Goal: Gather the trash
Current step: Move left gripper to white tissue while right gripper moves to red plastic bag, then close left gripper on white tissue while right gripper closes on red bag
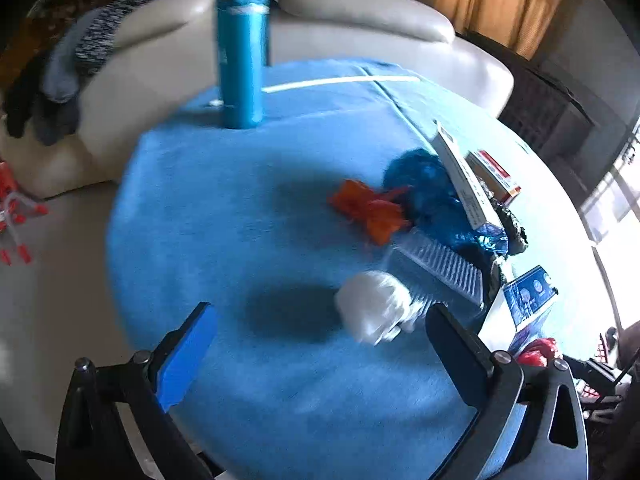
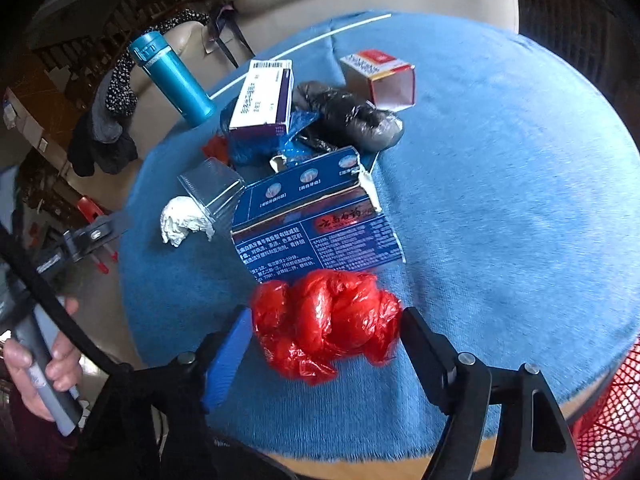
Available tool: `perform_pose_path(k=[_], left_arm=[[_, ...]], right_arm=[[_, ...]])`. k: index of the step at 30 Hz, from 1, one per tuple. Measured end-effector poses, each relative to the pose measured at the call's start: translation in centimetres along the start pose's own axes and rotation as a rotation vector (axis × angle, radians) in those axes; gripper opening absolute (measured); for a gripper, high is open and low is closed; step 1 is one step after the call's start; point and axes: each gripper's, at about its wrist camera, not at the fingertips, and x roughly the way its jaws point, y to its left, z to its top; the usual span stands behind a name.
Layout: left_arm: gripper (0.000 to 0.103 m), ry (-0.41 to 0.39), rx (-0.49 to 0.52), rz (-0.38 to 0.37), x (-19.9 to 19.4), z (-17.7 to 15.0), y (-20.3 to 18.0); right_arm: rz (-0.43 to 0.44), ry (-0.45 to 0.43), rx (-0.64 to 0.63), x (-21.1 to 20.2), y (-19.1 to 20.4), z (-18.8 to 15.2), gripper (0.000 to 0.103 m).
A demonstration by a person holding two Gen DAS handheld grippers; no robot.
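Observation:
My right gripper points down at a crumpled red plastic bag lying on the blue cloth. The bag sits between its two fingers, whose tips are right at its sides; it does not look squeezed. My left gripper is wide open over the cloth, with nothing between its fingers. A white crumpled tissue lies just past its right fingertip. Other trash is piled behind: an orange wrapper, a blue plastic bag, a black bag and a torn blue carton.
A tall blue flask stands at the far side of the round table. A white box, a red-and-white box and a clear plastic box are in the pile. A red mesh basket is at the lower right. A cream sofa is behind.

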Motion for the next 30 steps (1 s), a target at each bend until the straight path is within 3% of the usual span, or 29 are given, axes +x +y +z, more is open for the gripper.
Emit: perform_pose_path(k=[1,6,9,17,24,30], left_arm=[[0.096,0.013,0.008,-0.025,0.7,0.3,-0.3],[0.061,0.088,0.024,-0.08,3.6,0.7,-1.1],[0.048,0.12,0.017,-0.122,4.5,0.5,-1.2],[0.041,0.095,0.032,-0.113,3.3,-0.6,-1.8],[0.041,0.071,0.039,-0.096,0.3,-2.2,-2.5],[0.041,0.017,0.151,-0.144,-3.2,-2.4,-7.1]], right_arm=[[0.008,0.0,0.0,0.2,0.0,0.1,0.076],[0.034,-0.018,-0.014,0.4,-0.1,0.4,0.068],[0.055,-0.03,-0.016,0.4,-0.3,0.4,0.063],[0.122,-0.072,-0.013,-0.6,-1.0,-0.2,0.048],[0.114,-0.128,-0.016,-3.0,-2.2,-1.5,0.047],[0.081,-0.205,0.061,-7.3,-6.3,-2.8,0.047]])
